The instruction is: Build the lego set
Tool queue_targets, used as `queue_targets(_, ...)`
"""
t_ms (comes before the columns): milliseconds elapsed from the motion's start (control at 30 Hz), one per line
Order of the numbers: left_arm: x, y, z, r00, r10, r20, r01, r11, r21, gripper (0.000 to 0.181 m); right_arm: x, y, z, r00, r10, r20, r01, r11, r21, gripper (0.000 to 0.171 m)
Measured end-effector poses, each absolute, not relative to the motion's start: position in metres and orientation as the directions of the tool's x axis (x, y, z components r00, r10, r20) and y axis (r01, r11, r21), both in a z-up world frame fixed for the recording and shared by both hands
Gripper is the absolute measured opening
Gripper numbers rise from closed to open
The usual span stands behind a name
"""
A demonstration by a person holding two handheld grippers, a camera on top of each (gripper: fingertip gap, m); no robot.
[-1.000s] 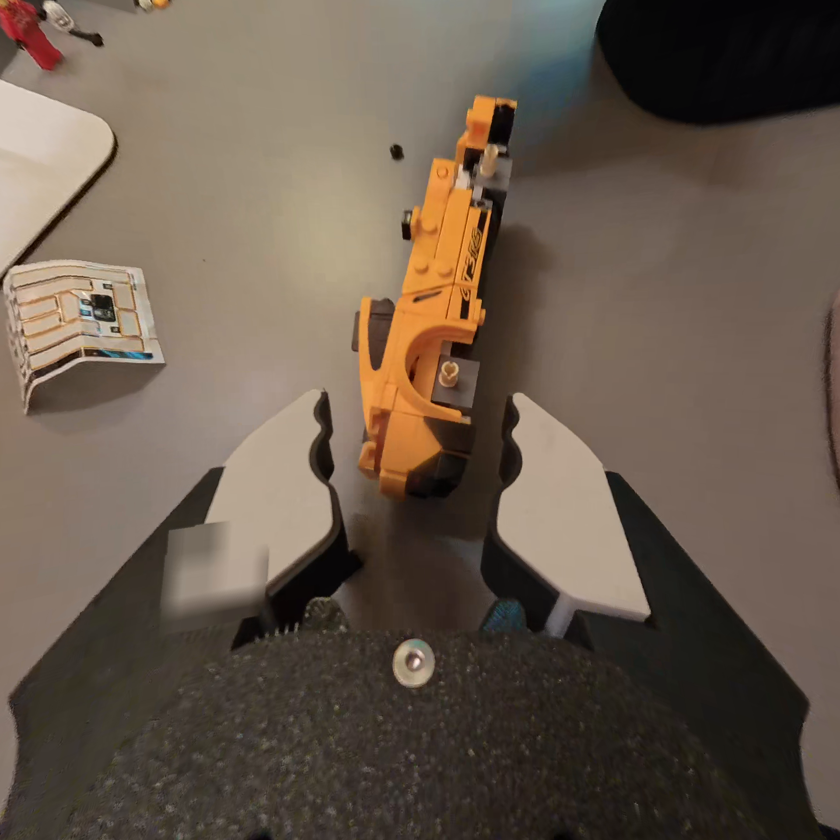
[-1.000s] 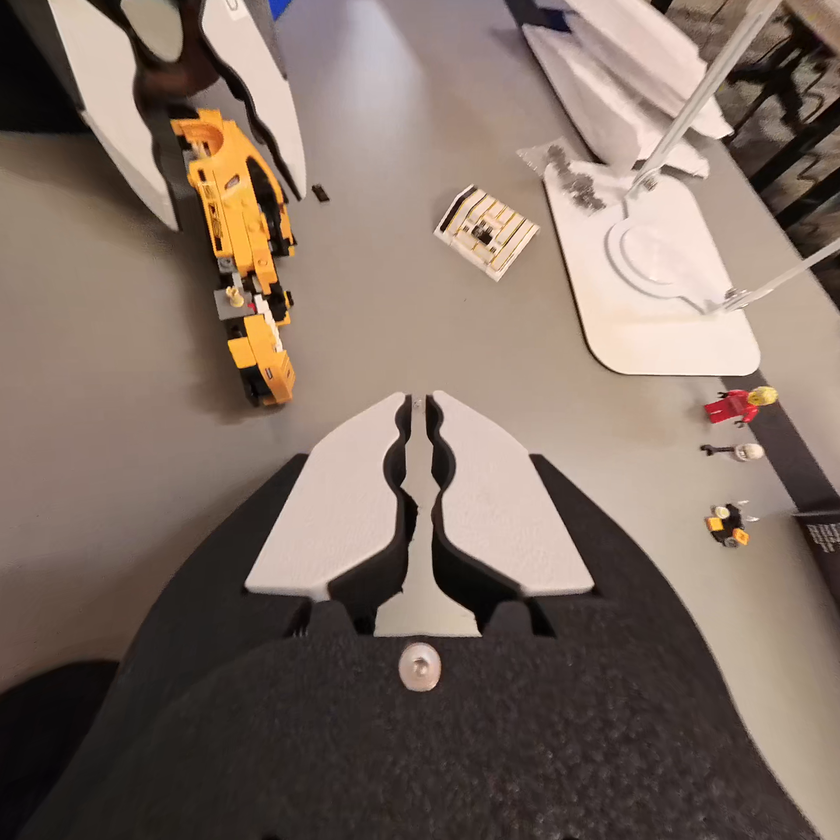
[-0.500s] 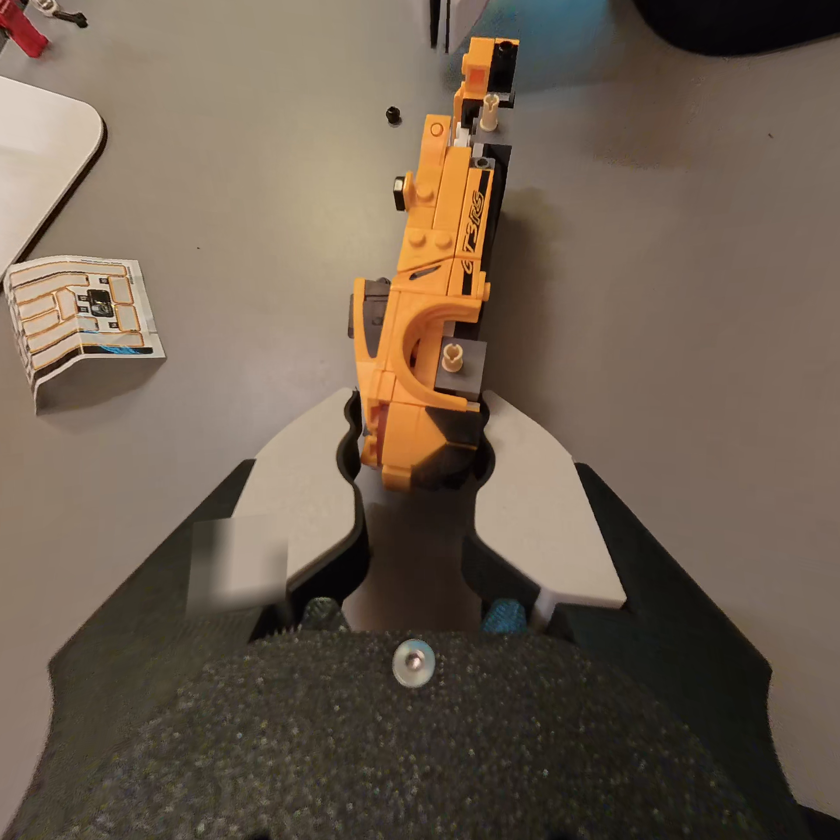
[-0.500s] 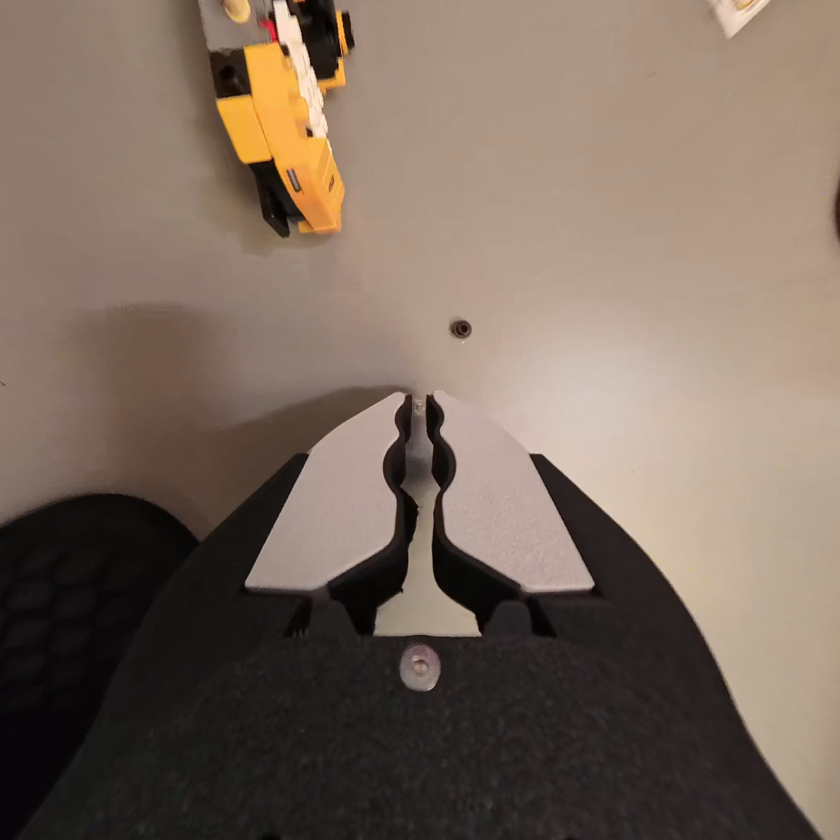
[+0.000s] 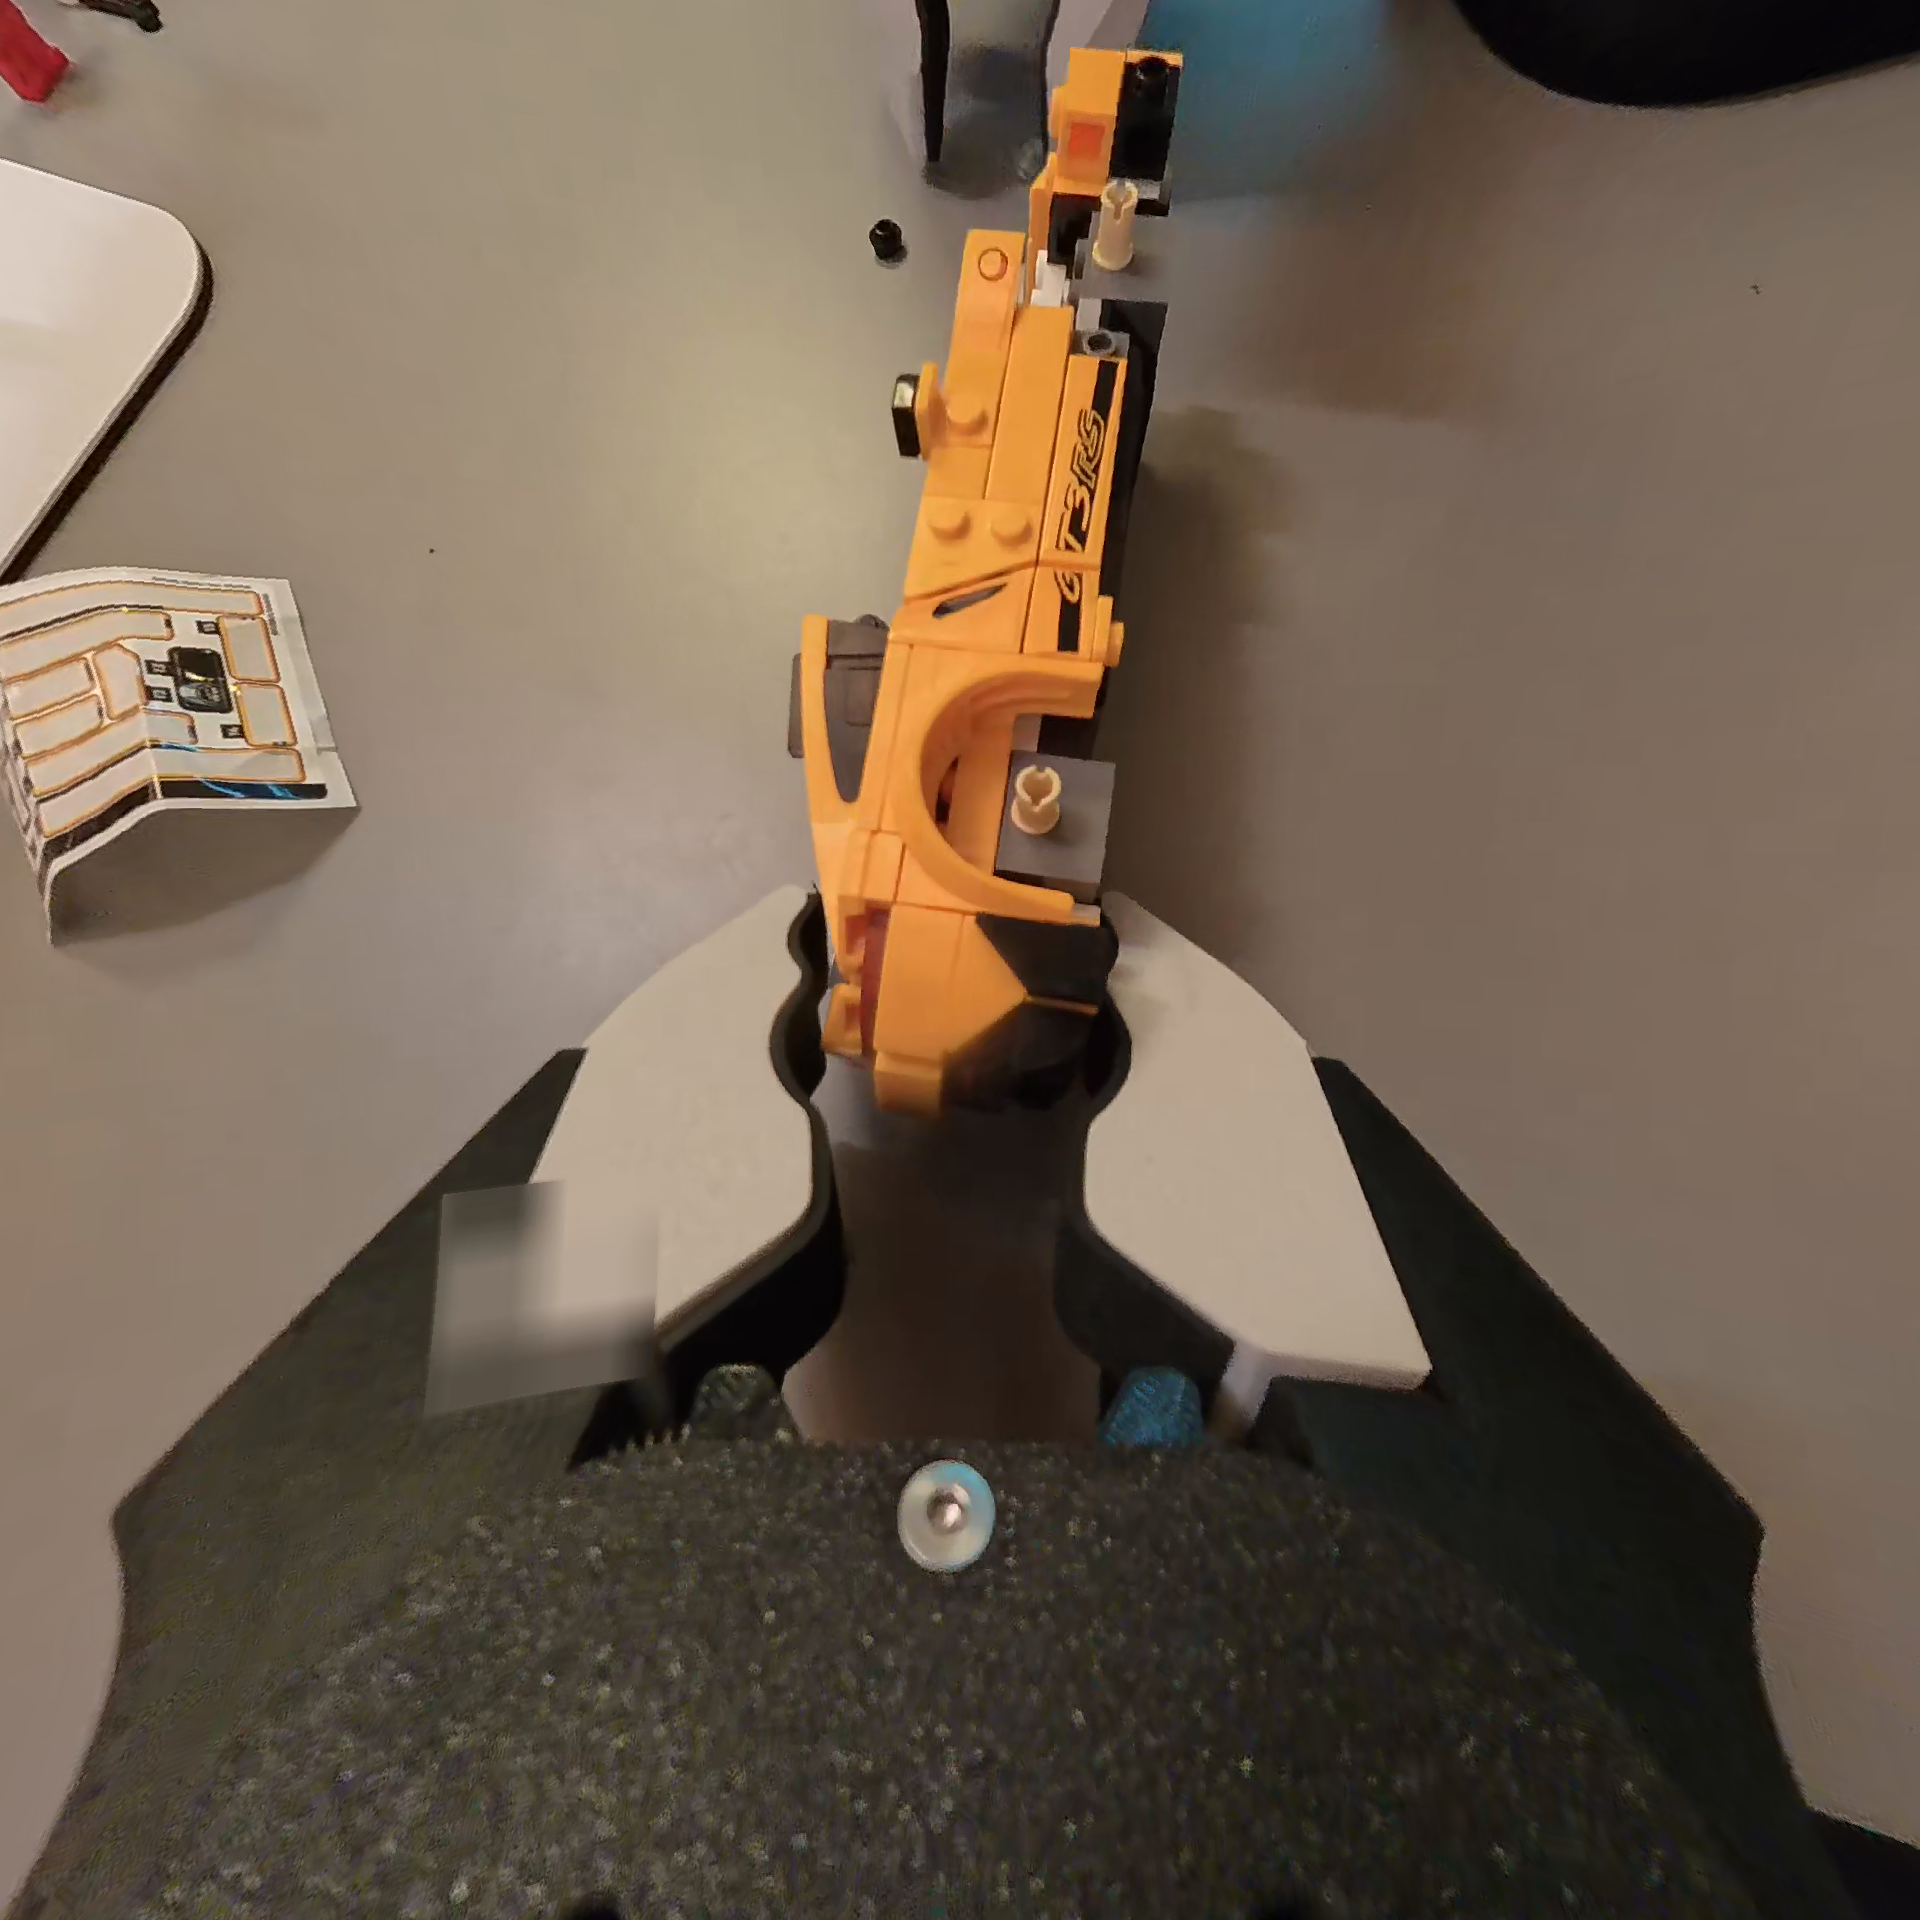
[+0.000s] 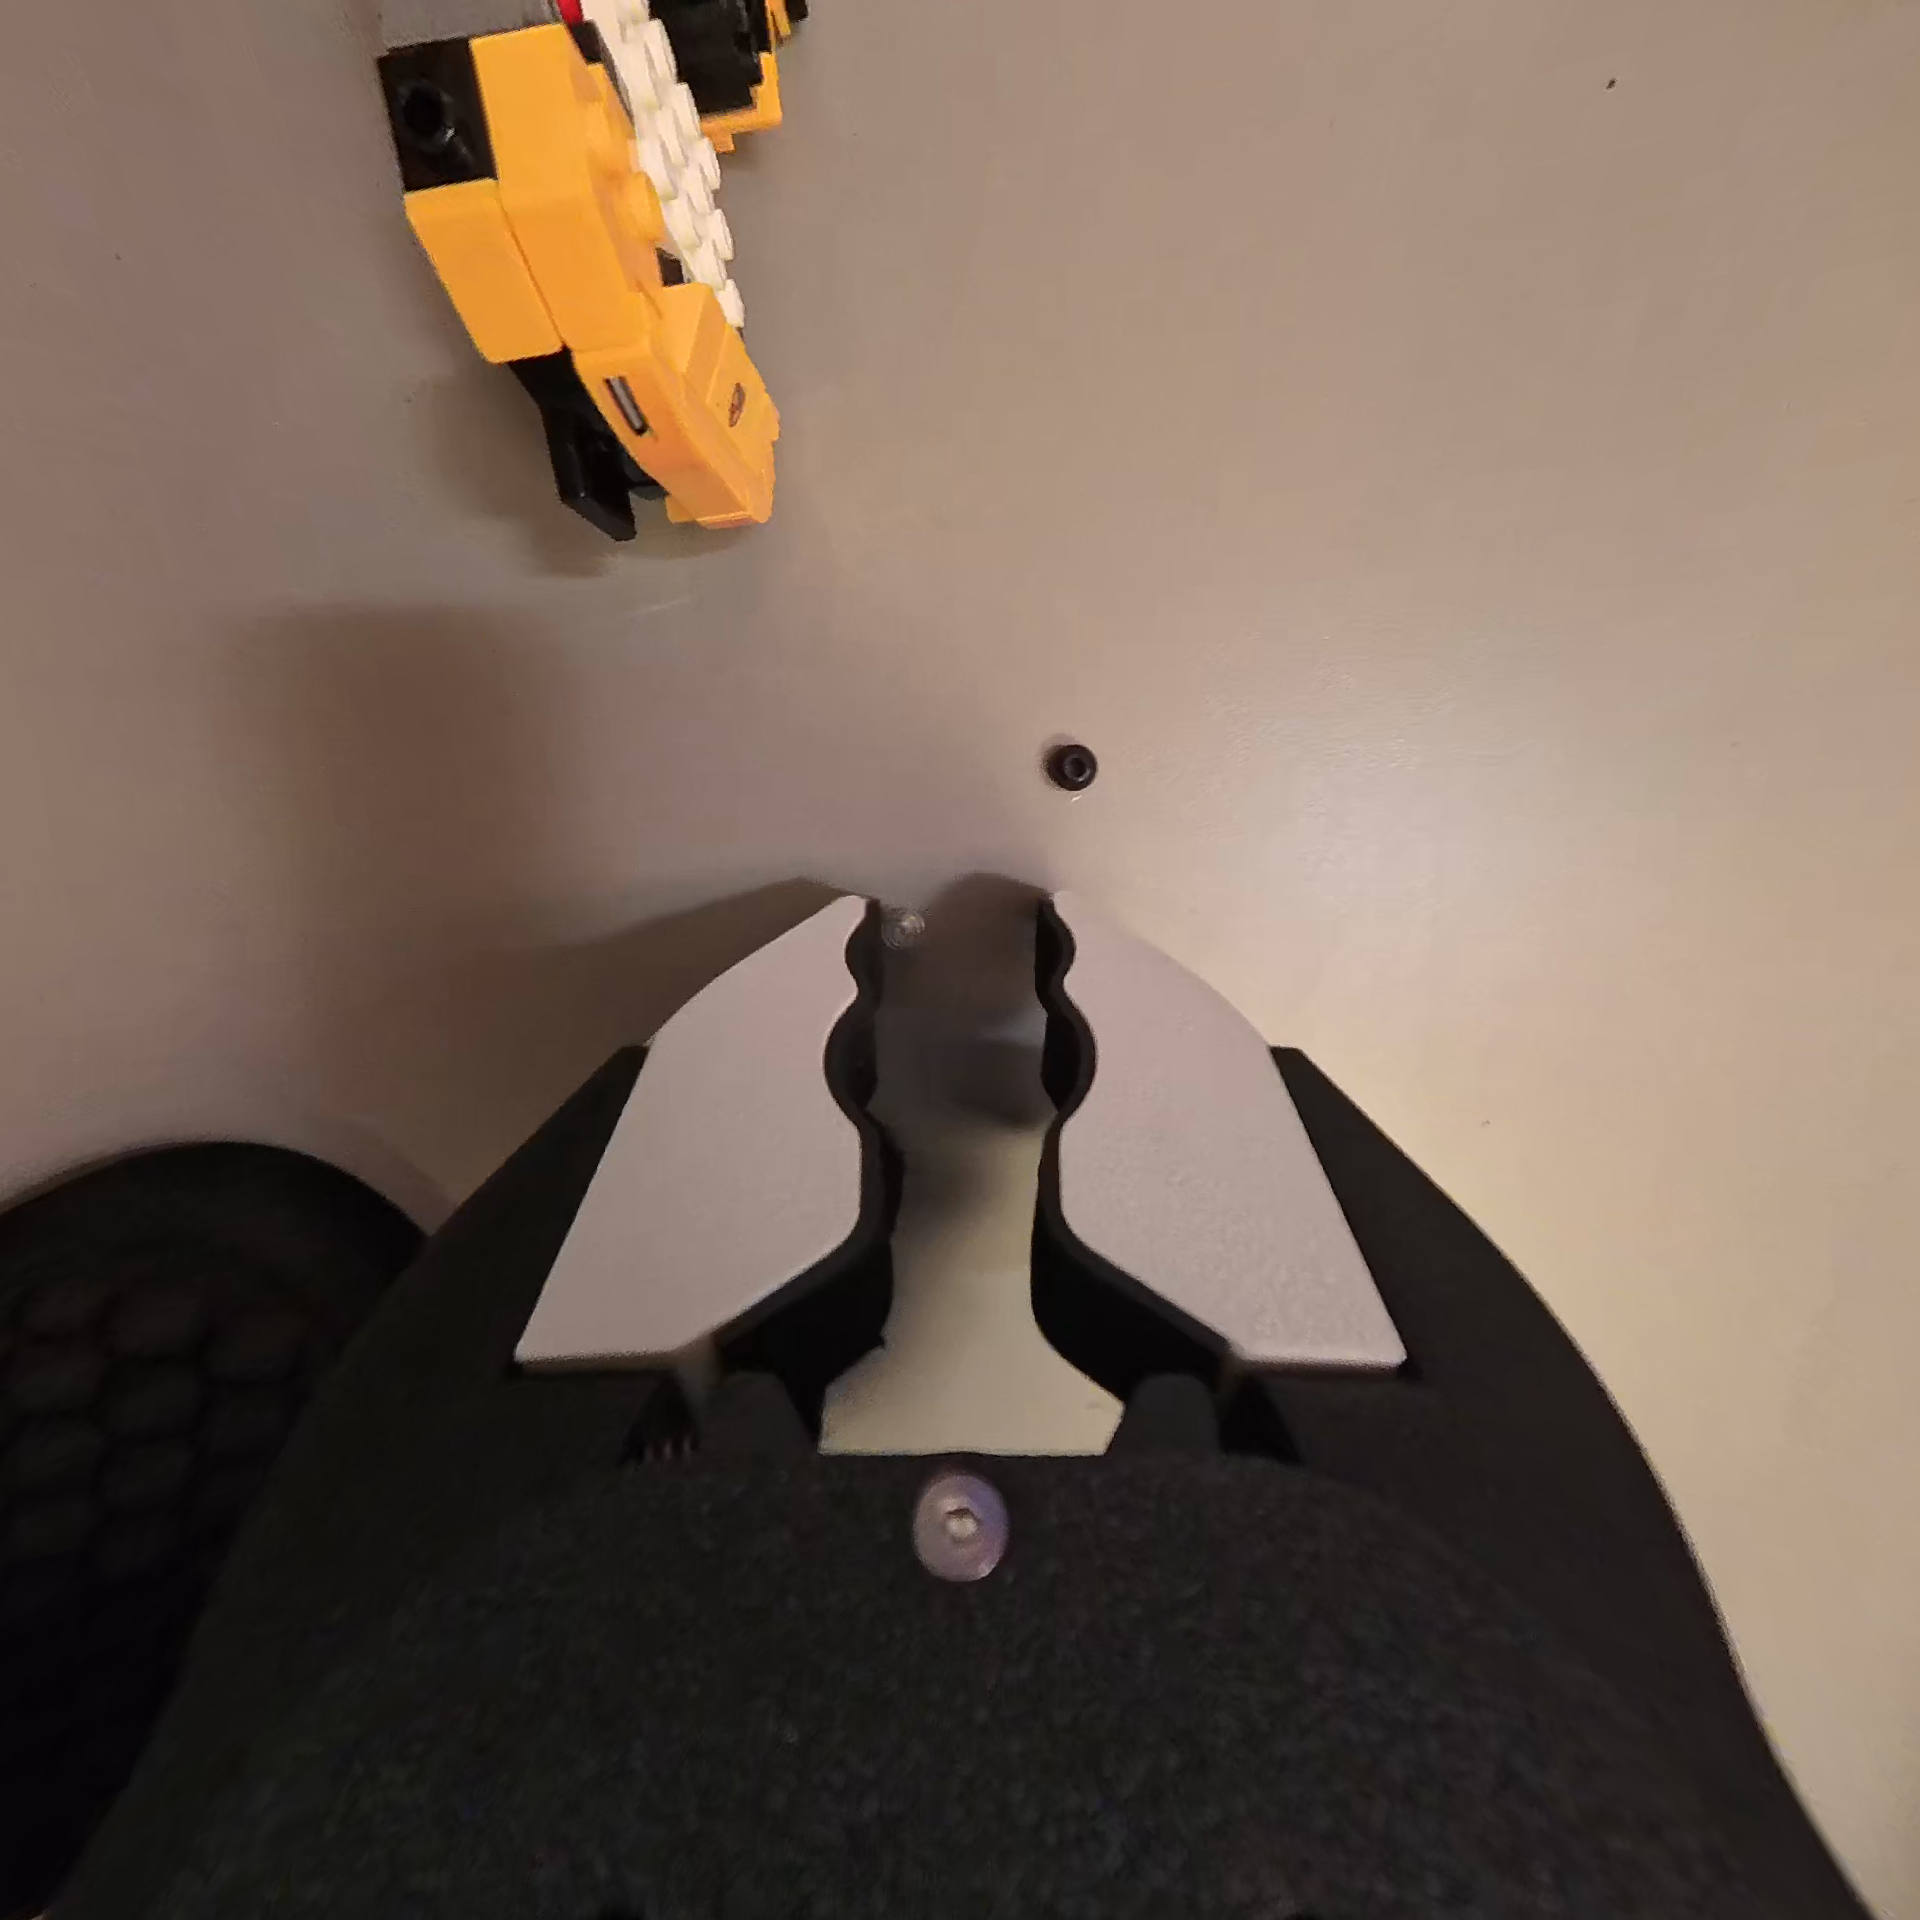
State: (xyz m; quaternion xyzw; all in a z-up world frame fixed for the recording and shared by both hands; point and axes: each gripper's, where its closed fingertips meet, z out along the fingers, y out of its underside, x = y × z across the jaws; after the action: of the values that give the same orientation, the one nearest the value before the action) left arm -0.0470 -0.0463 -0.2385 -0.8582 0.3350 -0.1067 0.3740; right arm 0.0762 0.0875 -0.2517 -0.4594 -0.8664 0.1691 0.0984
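The orange lego car (image 5: pixel 997 665) lies on its side on the grey tabletop (image 5: pixel 1507 727), nose pointing away from us, rear end clamped in our left tool (image 5: pixel 956 997); both pads touch it, so we're gripping it. It's only a part-build w/ bare tan axle pins showing.

Main risk: the grip sits on the tail only, so lifting could lever the long body and pop sections apart, or it could pivot between the pads.

A small black piece (image 6: pixel 1071 768) sits just ahead of our right tool (image 6: pixel 961 920), which is parted a little and holds nothing. It's tiny and round, so we judge it could roll or skid off if the tips land off-centre, and a narrow gap may push it instead of straddling it.

Further out, a curled sticker sheet (image 5: pixel 156 717) lies well apart on the left, near a white board (image 5: pixel 94 312), prob. no obstacle.
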Motion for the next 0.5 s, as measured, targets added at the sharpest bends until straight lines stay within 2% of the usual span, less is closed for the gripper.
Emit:
queue_targets(300,-0.047,-0.047,-0.239,0.752,-0.657,-0.064,-0.495,-0.497,-0.712,0.046,0.083,0.085,-0.25,-0.53,0.846,0.064,0.762,0.507,-0.402,0.053)
queue_targets(500,-0.047,-0.046,-0.239,0.754,-0.653,-0.07,-0.496,-0.498,-0.712,0.046,0.085,0.084,-0.235,-0.512,0.855,0.089,0.738,0.49,-0.464,0.048)
